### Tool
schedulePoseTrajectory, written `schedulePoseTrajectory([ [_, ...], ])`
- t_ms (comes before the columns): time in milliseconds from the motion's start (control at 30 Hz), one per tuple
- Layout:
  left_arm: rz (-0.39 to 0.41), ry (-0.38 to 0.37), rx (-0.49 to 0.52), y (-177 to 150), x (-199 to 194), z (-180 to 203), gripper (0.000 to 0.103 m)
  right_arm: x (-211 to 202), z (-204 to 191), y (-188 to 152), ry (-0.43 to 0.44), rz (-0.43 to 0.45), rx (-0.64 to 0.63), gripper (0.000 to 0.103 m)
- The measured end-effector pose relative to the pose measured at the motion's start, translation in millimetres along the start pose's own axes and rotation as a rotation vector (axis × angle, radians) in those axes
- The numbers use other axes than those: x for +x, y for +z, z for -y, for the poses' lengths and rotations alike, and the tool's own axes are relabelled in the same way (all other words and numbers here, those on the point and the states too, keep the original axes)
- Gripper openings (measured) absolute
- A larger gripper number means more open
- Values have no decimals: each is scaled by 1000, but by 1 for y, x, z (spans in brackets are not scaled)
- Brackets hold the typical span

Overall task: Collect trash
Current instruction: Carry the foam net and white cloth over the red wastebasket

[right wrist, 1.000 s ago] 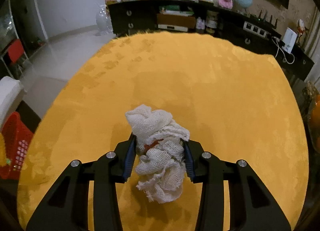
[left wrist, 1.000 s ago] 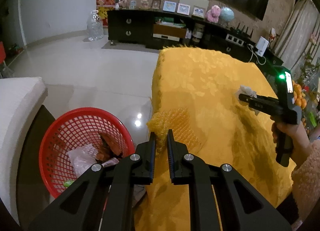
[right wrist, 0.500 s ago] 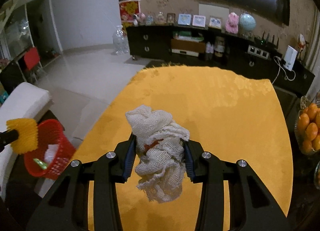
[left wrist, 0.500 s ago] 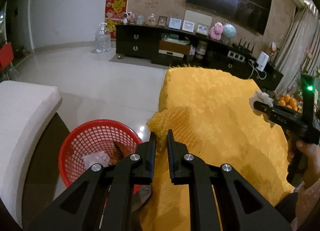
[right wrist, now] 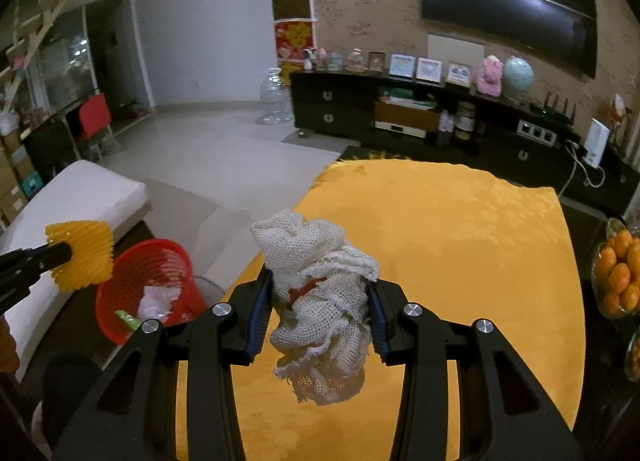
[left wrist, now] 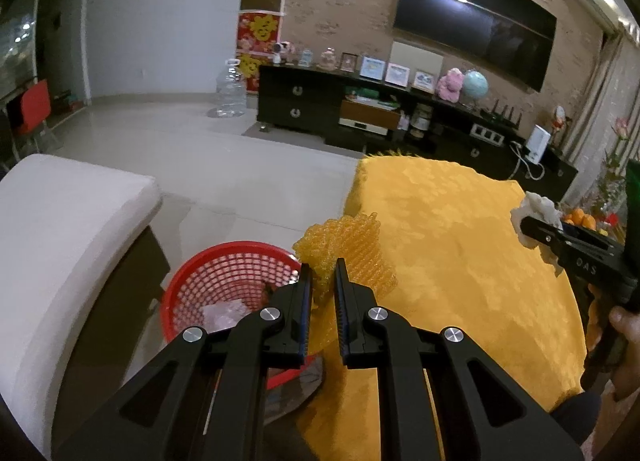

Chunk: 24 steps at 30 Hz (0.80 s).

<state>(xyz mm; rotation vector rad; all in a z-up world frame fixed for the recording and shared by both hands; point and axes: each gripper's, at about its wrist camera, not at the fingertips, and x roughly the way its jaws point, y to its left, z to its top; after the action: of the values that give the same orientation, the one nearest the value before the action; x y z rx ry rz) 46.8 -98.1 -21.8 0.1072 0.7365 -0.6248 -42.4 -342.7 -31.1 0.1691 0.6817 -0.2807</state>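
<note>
Both hands had risen off the desk [right wrist: 500,221], the left hand-held gripper [left wrist: 322,285] clenched on yellow foam netting [left wrist: 344,249] nearer the red basket [left wrist: 224,273] (lower left), the right hand-held gripper [right wrist: 320,317] grasping white mesh [right wrist: 320,293].

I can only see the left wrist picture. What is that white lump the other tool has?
Observer: A crumpled white net, pinched between the right tool's fingers, with a small red bit in its folds.
Operator: What else is in the red basket? I only see something pale.
Observer: The basket also holds a green scrap beside the white wrapper.
Operator: How many oranges are there?
Observer: A whole bowlful, piled up at the right of the yellow cloth.
</note>
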Motion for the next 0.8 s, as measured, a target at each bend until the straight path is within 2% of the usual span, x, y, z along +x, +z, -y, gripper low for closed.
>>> schedulePoseTrajectory([
  [400, -13, 73, -82, -5, -7, -41, 10, 15, -72, 14, 119, -25, -97, 40],
  [800, -85, 122, -163, -17, 20, -83, 10, 61, -138, 21, 239, -110, -162, 40],
])
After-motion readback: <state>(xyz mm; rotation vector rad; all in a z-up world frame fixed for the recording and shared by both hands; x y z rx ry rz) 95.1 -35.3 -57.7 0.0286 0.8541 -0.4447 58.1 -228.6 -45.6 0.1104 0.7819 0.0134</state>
